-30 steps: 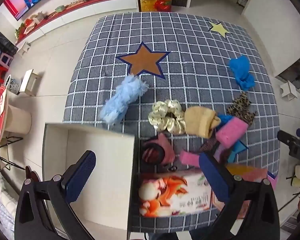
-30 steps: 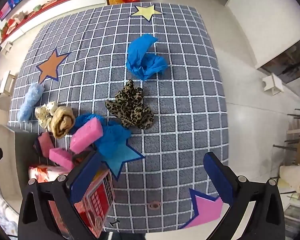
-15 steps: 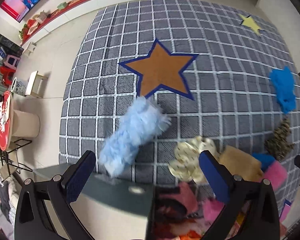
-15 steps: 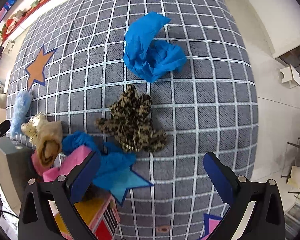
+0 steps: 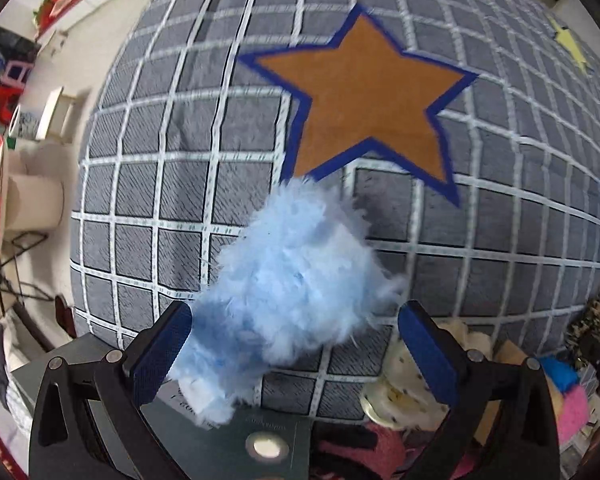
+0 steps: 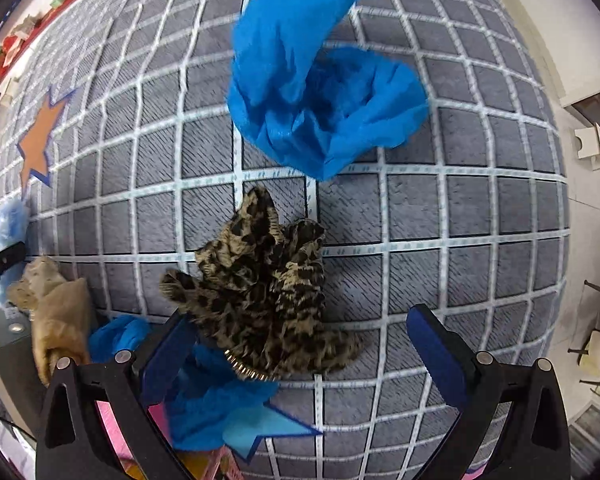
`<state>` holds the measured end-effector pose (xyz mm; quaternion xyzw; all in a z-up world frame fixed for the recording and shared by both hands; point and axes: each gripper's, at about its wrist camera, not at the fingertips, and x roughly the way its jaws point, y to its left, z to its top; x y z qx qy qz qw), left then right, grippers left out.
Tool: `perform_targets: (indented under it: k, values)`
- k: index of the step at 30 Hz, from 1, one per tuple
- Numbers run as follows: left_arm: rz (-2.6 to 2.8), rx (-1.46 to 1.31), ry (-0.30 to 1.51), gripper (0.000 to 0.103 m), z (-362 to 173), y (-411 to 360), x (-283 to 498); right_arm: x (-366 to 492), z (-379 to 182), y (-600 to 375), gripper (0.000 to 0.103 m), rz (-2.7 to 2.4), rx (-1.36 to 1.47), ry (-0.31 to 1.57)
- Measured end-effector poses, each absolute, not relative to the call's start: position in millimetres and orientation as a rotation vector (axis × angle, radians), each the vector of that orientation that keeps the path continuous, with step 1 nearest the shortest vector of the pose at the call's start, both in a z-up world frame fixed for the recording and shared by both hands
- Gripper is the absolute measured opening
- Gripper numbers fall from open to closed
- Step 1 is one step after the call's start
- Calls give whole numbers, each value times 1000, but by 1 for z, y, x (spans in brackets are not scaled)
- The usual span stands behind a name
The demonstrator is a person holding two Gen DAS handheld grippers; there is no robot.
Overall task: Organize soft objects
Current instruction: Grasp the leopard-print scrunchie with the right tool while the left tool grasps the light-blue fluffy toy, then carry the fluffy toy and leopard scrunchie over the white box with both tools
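Observation:
A fluffy light-blue feathery piece (image 5: 284,280) lies on the grey checked mat, between the fingers of my open left gripper (image 5: 296,348); its near end hangs over the edge of a grey box (image 5: 236,436). A leopard-print fabric piece (image 6: 268,292) lies between the fingers of my open right gripper (image 6: 300,360). A crumpled blue cloth (image 6: 316,80) lies beyond it. A tan fabric roll (image 6: 60,320), a cream scrunchie (image 5: 404,380) and pink pieces (image 5: 572,412) lie close by.
The mat (image 5: 180,184) carries a large orange star (image 5: 372,96) and a small yellow star (image 5: 572,48). A darker blue cloth (image 6: 204,392) and a light-blue star patch (image 6: 260,428) lie under the right gripper. Stools and furniture stand on the floor at the left (image 5: 40,184).
Both grippers have moved forward and down. The left now has the light-blue feathery piece between its fingers, the right the leopard-print piece. Both stay open.

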<state>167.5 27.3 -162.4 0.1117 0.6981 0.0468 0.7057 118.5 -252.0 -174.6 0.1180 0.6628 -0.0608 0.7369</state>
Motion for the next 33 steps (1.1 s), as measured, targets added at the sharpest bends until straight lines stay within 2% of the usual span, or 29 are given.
perform_targets:
  k: [5, 8, 12, 14, 15, 17, 18, 19, 20, 21, 22, 24, 33]
  values:
    - [126, 285, 1511, 103, -175, 42, 192, 137, -207, -248, 103, -133, 230, 1475]
    - [66, 301, 1669, 103, -208, 18, 194, 146, -210, -247, 103, -133, 228, 1453]
    - [47, 334, 1700, 102, -222, 11, 213, 146, -213, -243, 103, -124, 236, 1488]
    - [19, 321, 1735, 93, -225, 2, 215, 148, -211, -245, 101, -109, 247, 1502]
    - [8, 310, 1735, 90, -225, 1, 217, 131, -201, -243, 92, -109, 251, 1532]
    - [-20, 304, 1743, 71, -219, -6, 206, 107, -192, -236, 81, -103, 248, 1556]
    - [-32, 311, 1732, 64, -218, -7, 200, 105, -191, -237, 71, -93, 248, 1566]
    - [-33, 336, 1715, 46, -216, -11, 201, 105, -190, -235, 66, -80, 245, 1562]
    - [-51, 343, 1714, 37, -211, -9, 190, 100, -187, -233, 51, -78, 238, 1572]
    - [-54, 352, 1695, 36, -206, -11, 189, 98, -185, -232, 40, -70, 235, 1569]
    - [-67, 342, 1679, 32, -198, -15, 177, 95, -181, -232, 39, -71, 239, 1587]
    - [-85, 306, 1619, 31, -177, -13, 165, 93, -177, -235, 32, -66, 276, 1601]
    - [-126, 209, 1394, 31, -43, -16, 116, 68, -126, -268, 32, -94, 416, 1541]
